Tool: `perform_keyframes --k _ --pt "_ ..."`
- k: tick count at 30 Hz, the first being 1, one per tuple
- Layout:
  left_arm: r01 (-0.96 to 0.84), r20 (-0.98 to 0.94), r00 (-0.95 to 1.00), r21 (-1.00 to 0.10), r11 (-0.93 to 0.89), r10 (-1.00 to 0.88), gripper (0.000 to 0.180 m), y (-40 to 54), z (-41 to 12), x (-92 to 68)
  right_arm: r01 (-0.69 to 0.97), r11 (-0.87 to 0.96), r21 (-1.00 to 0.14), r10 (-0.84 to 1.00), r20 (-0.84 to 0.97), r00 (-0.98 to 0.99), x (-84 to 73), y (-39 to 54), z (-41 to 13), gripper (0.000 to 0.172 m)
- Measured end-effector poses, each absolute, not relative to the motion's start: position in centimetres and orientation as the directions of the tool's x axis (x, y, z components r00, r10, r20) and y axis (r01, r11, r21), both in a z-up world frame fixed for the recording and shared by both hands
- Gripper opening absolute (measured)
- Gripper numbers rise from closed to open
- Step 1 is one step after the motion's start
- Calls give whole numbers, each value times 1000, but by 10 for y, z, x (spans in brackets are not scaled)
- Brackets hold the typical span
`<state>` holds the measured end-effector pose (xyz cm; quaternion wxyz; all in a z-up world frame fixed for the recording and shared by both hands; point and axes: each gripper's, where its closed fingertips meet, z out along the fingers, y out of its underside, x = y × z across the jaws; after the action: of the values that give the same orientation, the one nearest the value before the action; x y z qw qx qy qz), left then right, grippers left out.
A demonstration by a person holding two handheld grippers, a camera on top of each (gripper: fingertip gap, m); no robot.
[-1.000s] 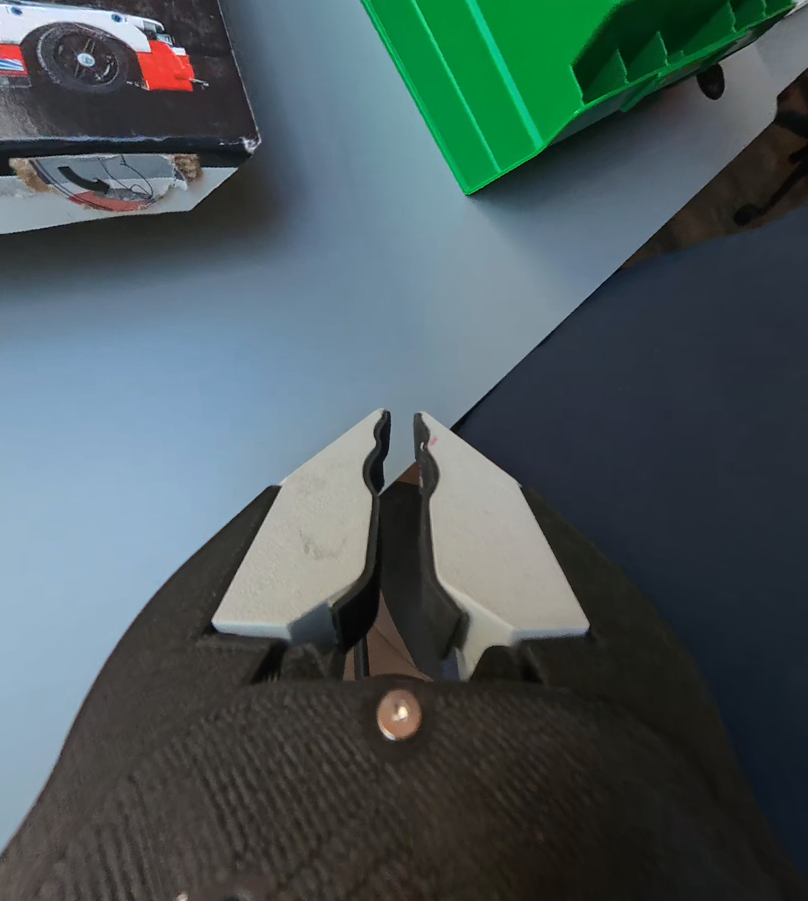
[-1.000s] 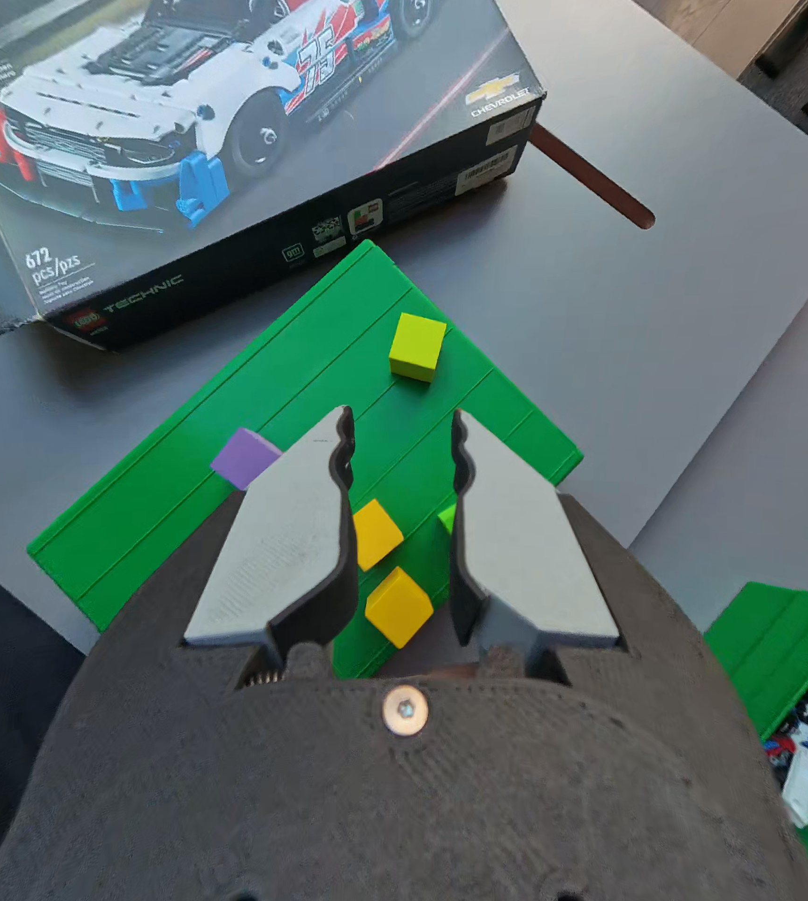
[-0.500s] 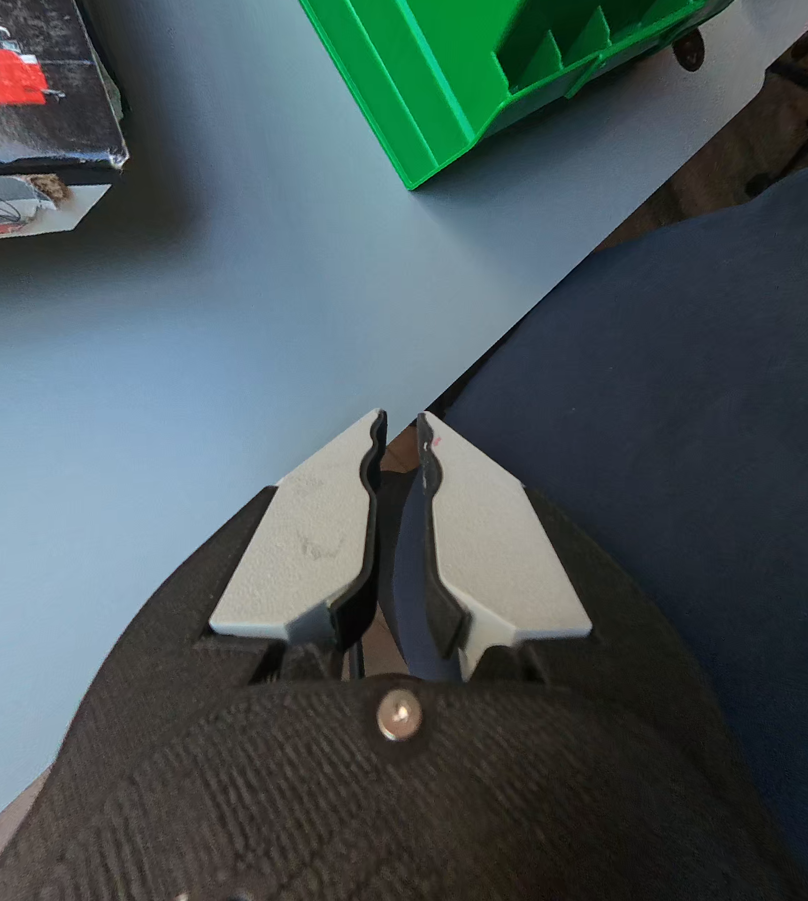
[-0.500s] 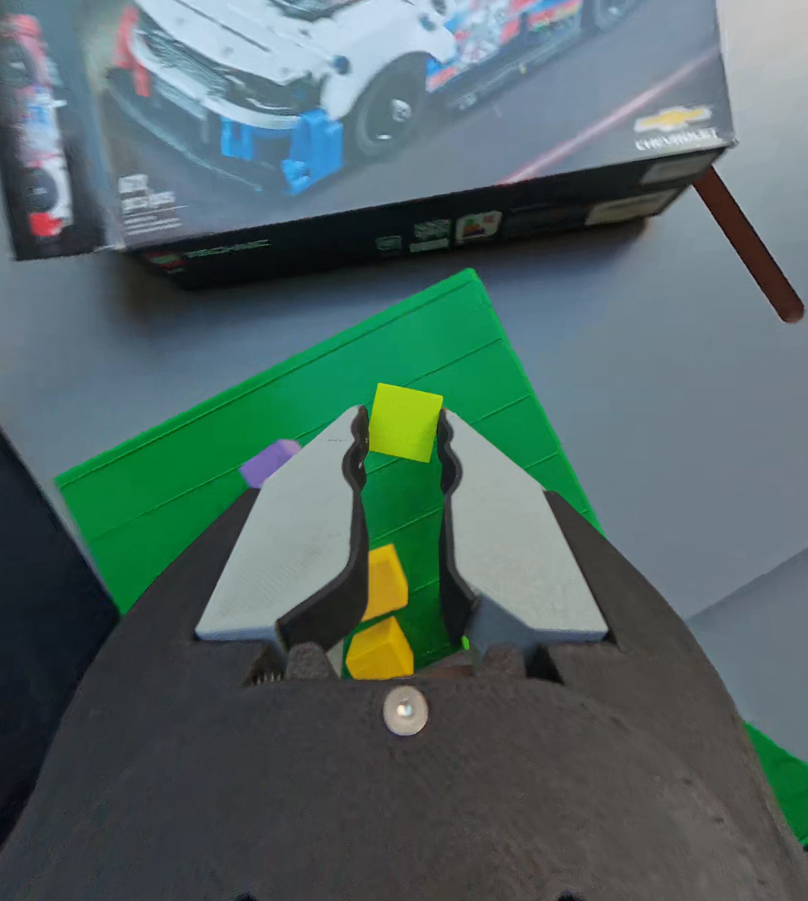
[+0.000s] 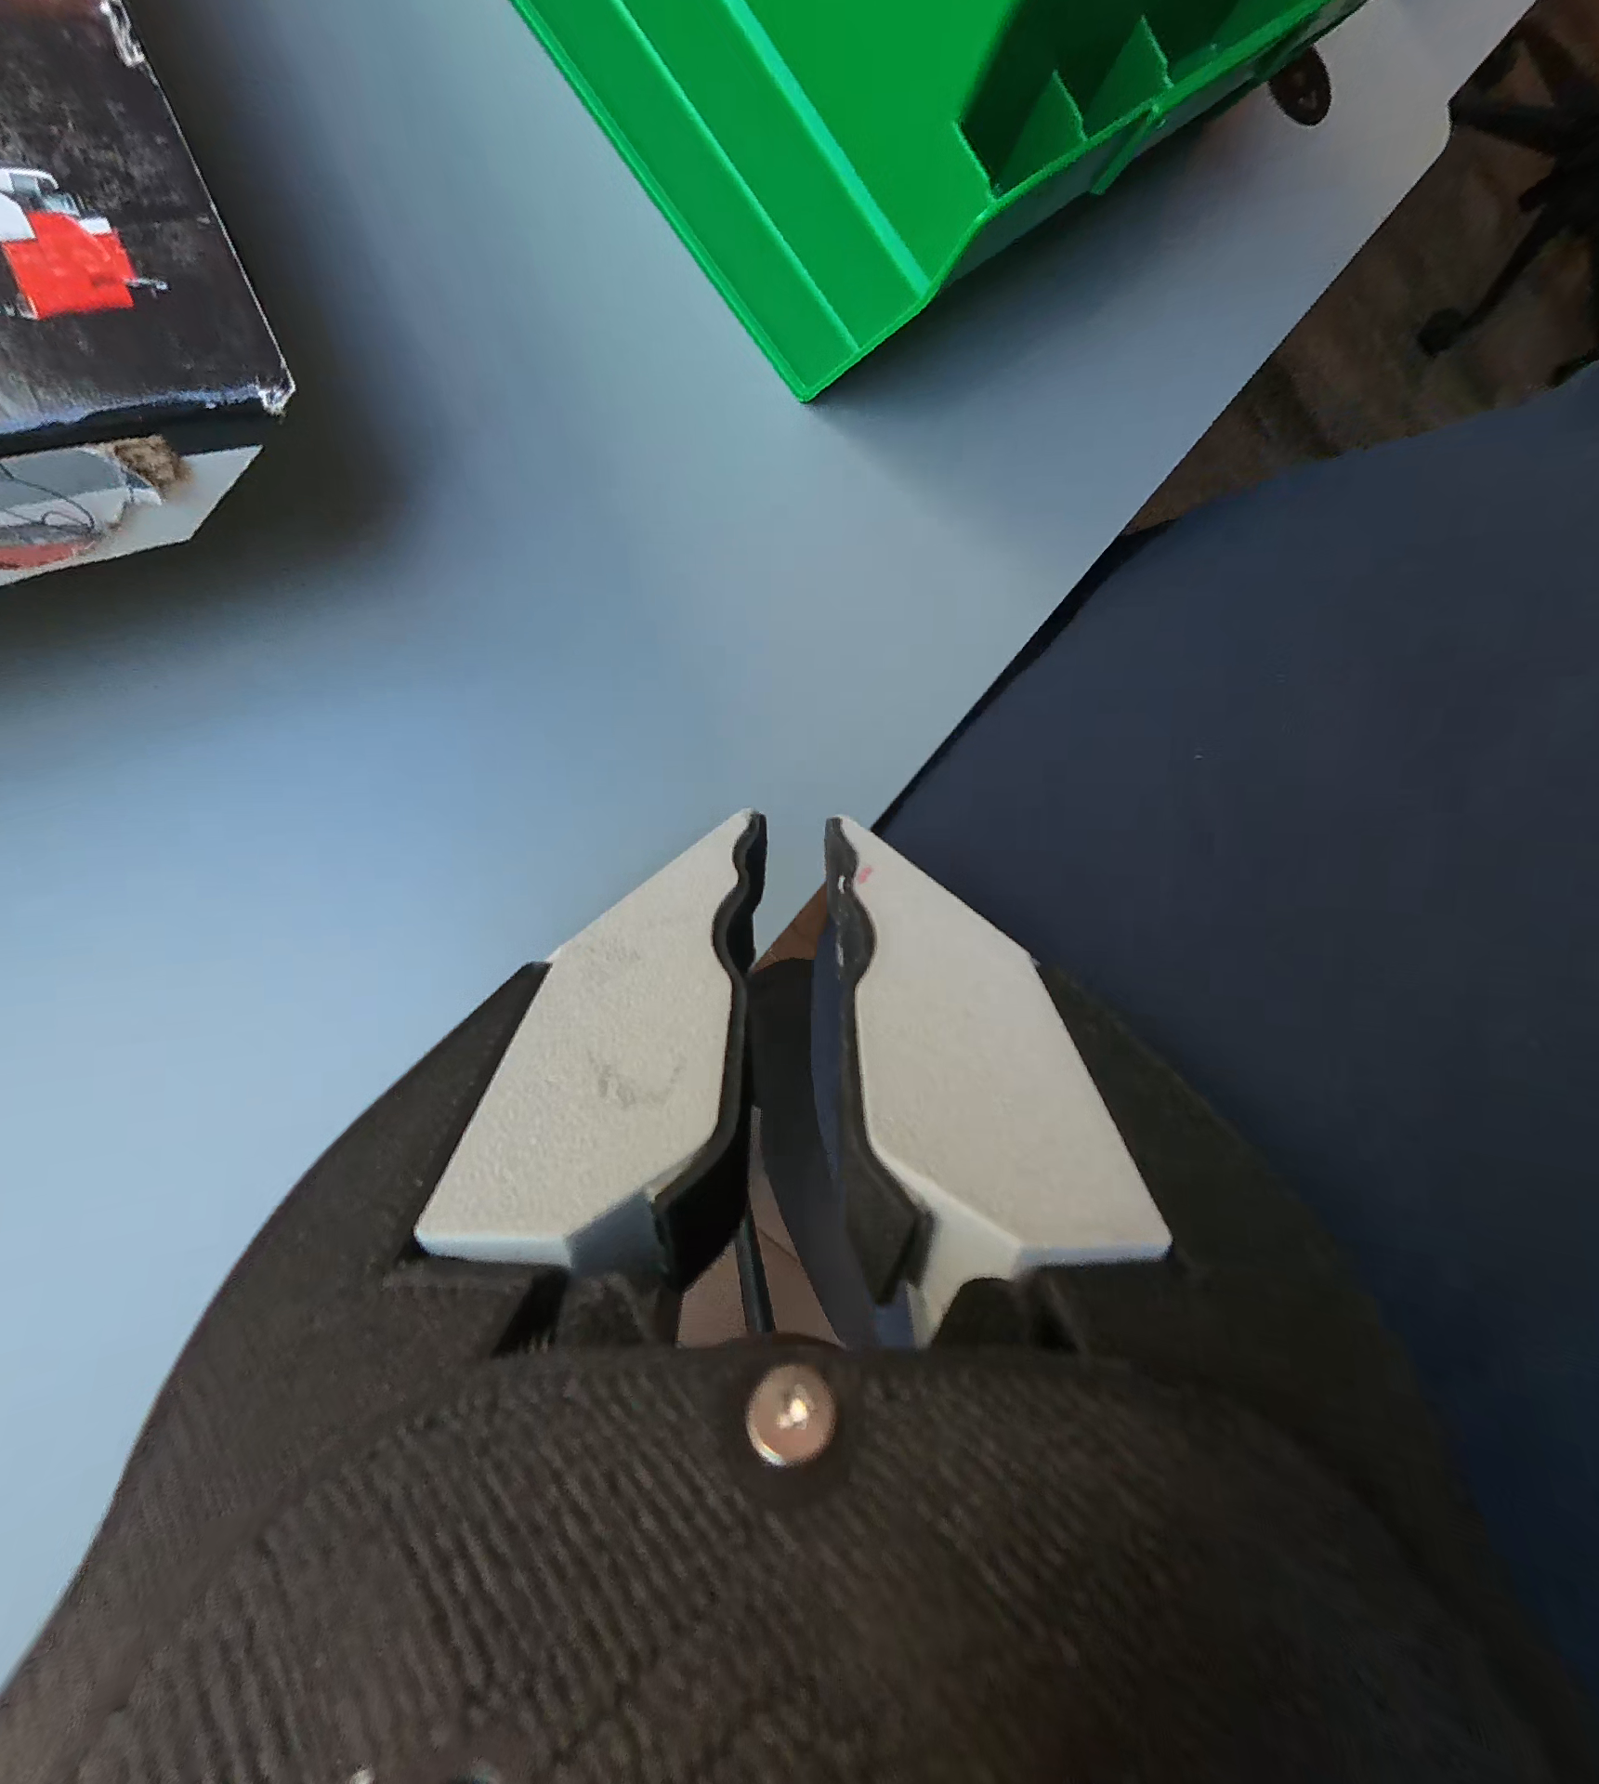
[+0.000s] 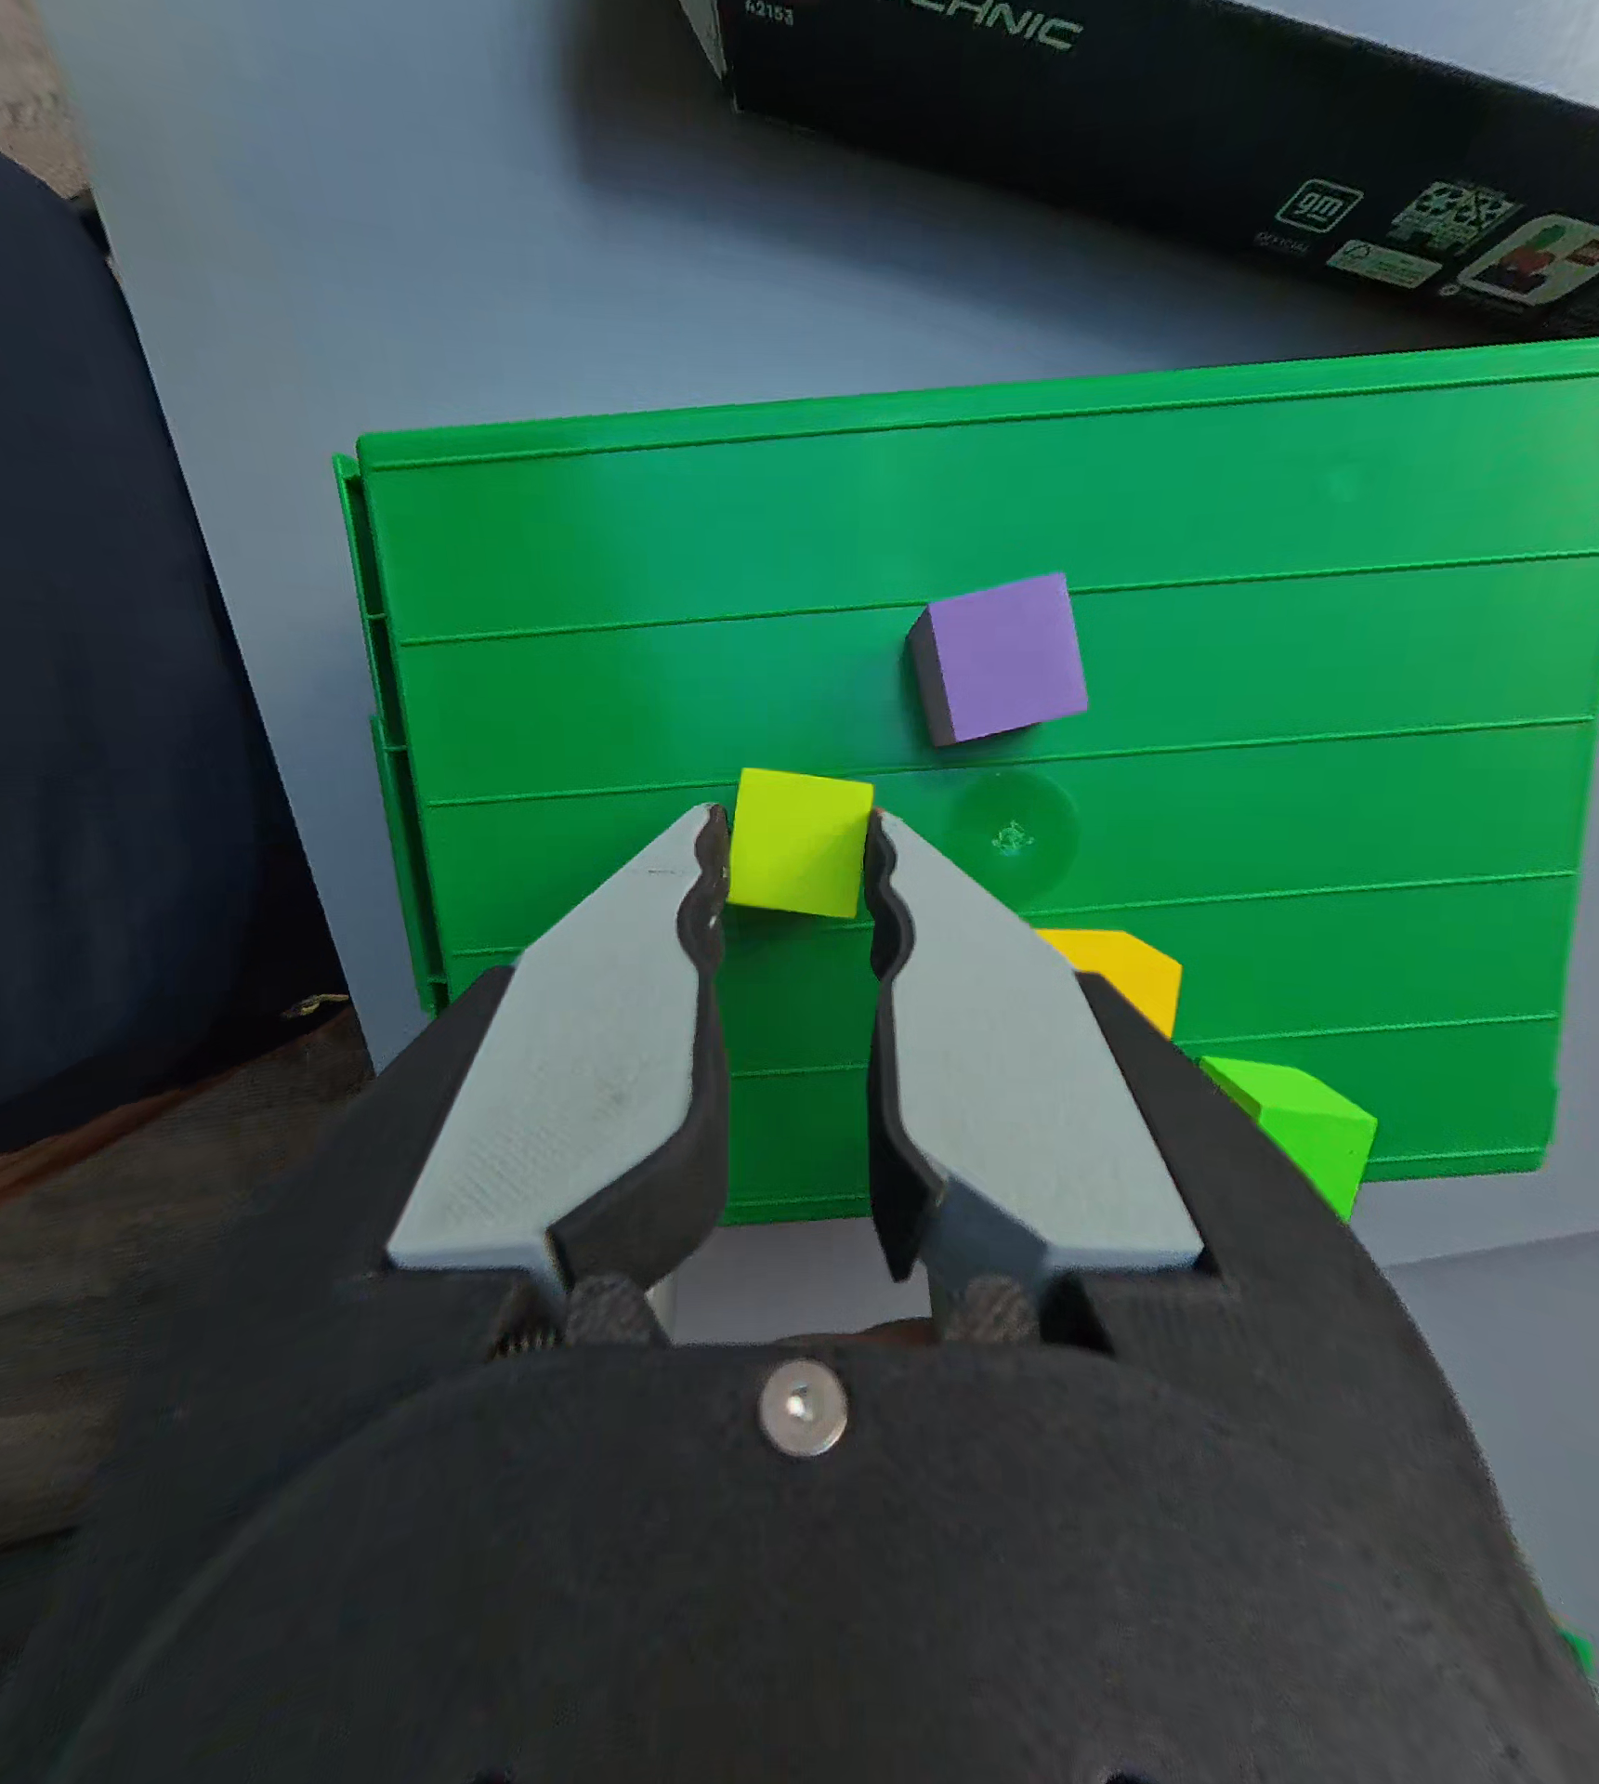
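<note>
Right tongs pinch a lime cube, purple cube at 1 o'clock; left tongs slightly parted, bare.

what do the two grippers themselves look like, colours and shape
Both the left gripper and right gripper look alike: two light grey wedge-shaped fingers lined with wavy black pads, set in a black textured body with one silver screw. No cables show.

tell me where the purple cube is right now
In the right wrist view, the purple cube sits on the flat green lid, ahead and to the right of the lime cube held in the right gripper.
</note>
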<state>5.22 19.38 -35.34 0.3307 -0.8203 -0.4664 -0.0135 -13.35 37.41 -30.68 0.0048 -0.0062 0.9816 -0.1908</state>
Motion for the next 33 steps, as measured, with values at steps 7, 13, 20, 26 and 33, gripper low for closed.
perform_keyframes --k 7,13,20,26,33 --pt "769 330 576 -528 -359 748 10 193 -355 58 -43 908 -417 -49 -4 -999 -139 361 -277 38" --pt "775 338 570 -523 -354 749 9 199 -357 64 -67 941 -332 -61 28 -998 -169 346 -292 39" --pt "776 331 557 -535 -335 762 10 200 -350 62 -79 956 -281 -98 -53 -994 -168 342 -289 25" --pt "795 340 528 -520 -312 778 10 193 -357 69 -28 945 -326 -54 -71 -996 -146 364 -249 25" --pt "789 347 550 -514 -337 760 10 199 -360 65 26 962 -272 5 -80 -997 -129 381 -281 25"
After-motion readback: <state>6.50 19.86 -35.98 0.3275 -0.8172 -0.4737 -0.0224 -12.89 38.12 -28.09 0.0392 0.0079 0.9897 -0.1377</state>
